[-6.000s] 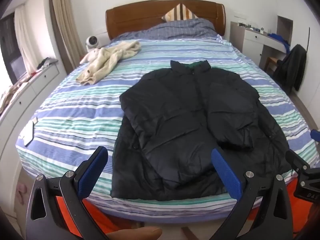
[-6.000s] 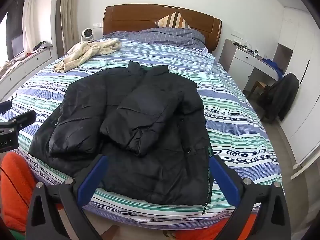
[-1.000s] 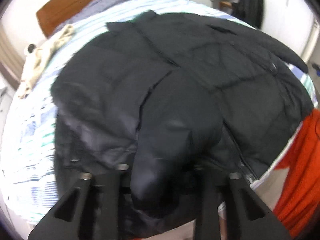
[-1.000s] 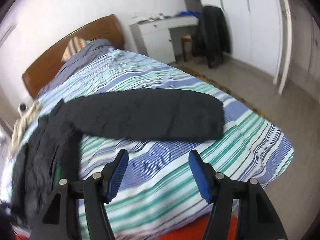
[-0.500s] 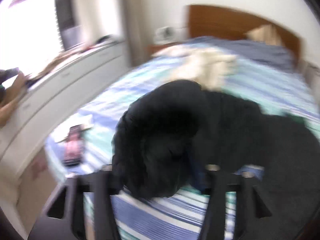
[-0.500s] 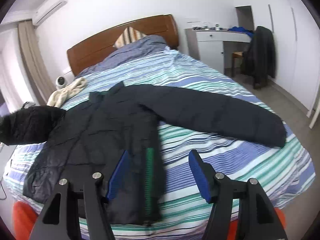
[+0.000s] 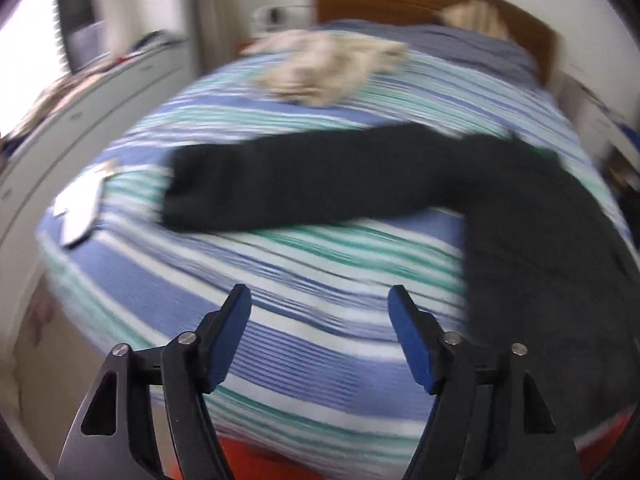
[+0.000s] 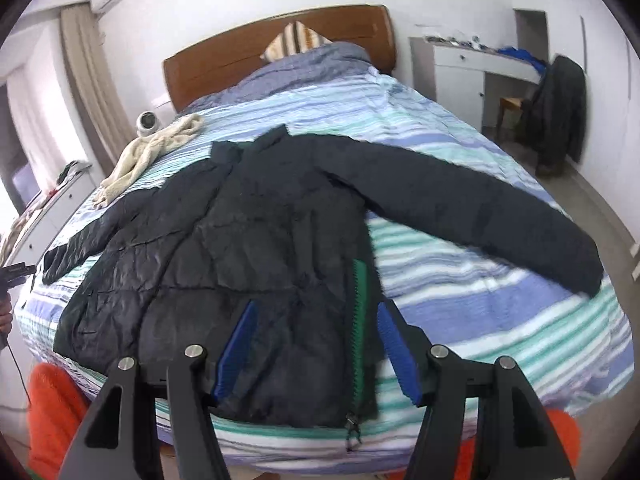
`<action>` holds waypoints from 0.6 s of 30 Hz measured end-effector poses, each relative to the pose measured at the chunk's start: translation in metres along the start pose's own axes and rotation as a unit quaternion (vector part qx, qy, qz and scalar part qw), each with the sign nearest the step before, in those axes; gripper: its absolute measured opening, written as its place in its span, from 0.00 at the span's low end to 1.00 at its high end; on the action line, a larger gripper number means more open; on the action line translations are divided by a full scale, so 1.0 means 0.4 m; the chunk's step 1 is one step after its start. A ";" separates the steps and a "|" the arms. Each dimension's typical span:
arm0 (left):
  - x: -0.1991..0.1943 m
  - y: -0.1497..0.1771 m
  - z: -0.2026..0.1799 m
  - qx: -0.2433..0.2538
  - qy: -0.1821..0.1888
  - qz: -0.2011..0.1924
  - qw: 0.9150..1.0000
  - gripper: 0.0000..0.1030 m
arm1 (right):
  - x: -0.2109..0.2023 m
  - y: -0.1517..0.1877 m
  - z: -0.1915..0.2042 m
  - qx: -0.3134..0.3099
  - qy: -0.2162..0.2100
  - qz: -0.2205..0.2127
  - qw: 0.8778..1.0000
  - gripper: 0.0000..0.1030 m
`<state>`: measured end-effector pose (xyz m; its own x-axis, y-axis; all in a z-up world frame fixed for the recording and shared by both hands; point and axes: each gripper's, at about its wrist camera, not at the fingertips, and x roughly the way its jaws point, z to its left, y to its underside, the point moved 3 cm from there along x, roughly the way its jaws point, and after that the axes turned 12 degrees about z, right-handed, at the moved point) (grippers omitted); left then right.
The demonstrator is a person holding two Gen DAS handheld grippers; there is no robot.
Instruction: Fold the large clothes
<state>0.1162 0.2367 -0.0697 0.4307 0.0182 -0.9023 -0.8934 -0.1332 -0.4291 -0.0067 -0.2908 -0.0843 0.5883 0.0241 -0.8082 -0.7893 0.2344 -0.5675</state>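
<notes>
A black puffer jacket [image 8: 248, 248] lies flat on the striped bed [image 8: 480, 320], collar toward the headboard, both sleeves spread out to the sides. Its green-lined zipper edge [image 8: 360, 320] runs down toward the bed's near edge. In the left wrist view one sleeve [image 7: 296, 184] stretches leftward across the stripes, the body [image 7: 552, 264] at the right. My left gripper [image 7: 320, 316] hovers over bare bedding with its jaws opening and nothing between them. My right gripper [image 8: 316, 332] stands open above the jacket's hem, holding nothing.
A cream garment [image 8: 152, 156] lies near the headboard at left, beside a small white device [image 8: 149, 122]. A white object [image 7: 80, 208] rests at the bed's left edge. A desk [image 8: 480, 64] and a chair with a dark coat [image 8: 560, 108] stand at right. Orange cloth [image 8: 52, 420] shows below.
The left gripper let go of the sleeve it held, opened and drew back; that sleeve now lies spread out to the side. The right gripper swung round over the jacket's hem, still open.
</notes>
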 end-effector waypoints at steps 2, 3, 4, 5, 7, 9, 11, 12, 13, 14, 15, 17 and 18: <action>-0.012 0.035 -0.123 0.046 0.030 -0.005 0.999 0.80 | 0.012 -0.012 0.029 -0.013 -0.007 -0.002 1.000 0.62; -0.013 0.051 -0.163 0.060 0.037 -0.006 0.998 0.82 | 0.018 -0.015 0.036 -0.017 -0.008 0.000 1.000 0.62; -0.010 0.072 -0.216 0.077 0.048 -0.005 0.996 0.82 | 0.036 -0.016 0.049 -0.023 -0.007 0.008 1.000 0.62; -0.007 0.089 -0.257 0.089 0.058 -0.002 0.994 0.83 | 0.051 -0.015 0.057 -0.030 -0.004 0.015 0.999 0.62; 0.021 0.127 -0.337 0.107 0.077 0.008 0.991 0.87 | 0.099 0.000 0.065 -0.042 0.008 0.035 0.998 0.62; 0.081 0.168 -0.392 0.120 0.082 0.035 0.989 0.88 | 0.156 0.026 0.056 -0.038 0.021 0.070 0.997 0.62; 0.126 0.200 -0.425 0.131 0.063 0.052 0.988 0.89 | 0.239 0.069 0.037 -0.033 0.045 0.127 0.990 0.64; 0.147 0.217 -0.439 0.148 0.039 0.043 0.987 0.91 | 0.251 0.080 0.034 -0.032 0.045 0.125 0.991 0.65; 0.149 0.223 -0.446 0.158 0.028 0.032 0.987 0.92 | 0.252 0.086 0.032 -0.028 0.042 0.115 0.992 0.65; 0.149 0.225 -0.449 0.162 0.022 0.025 0.986 0.92 | 0.252 0.089 0.031 -0.023 0.041 0.112 0.993 0.66; 0.150 0.221 -0.449 0.160 0.022 0.025 0.987 0.93 | 0.251 0.089 0.031 -0.022 0.042 0.112 0.993 0.66; 0.155 0.209 -0.440 0.156 0.028 0.030 0.987 0.95 | 0.250 0.092 0.027 -0.022 0.044 0.113 0.992 0.67; 0.158 0.209 -0.441 0.155 0.030 0.032 0.987 0.96 | 0.249 0.094 0.026 -0.023 0.044 0.113 0.992 0.68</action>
<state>0.0913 0.0521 -0.1551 0.3702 -0.0404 -0.9281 -0.9115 0.1769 -0.3713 0.0240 -0.2696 -0.1847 0.3795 -0.0150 -0.9251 -0.9074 0.1889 -0.3754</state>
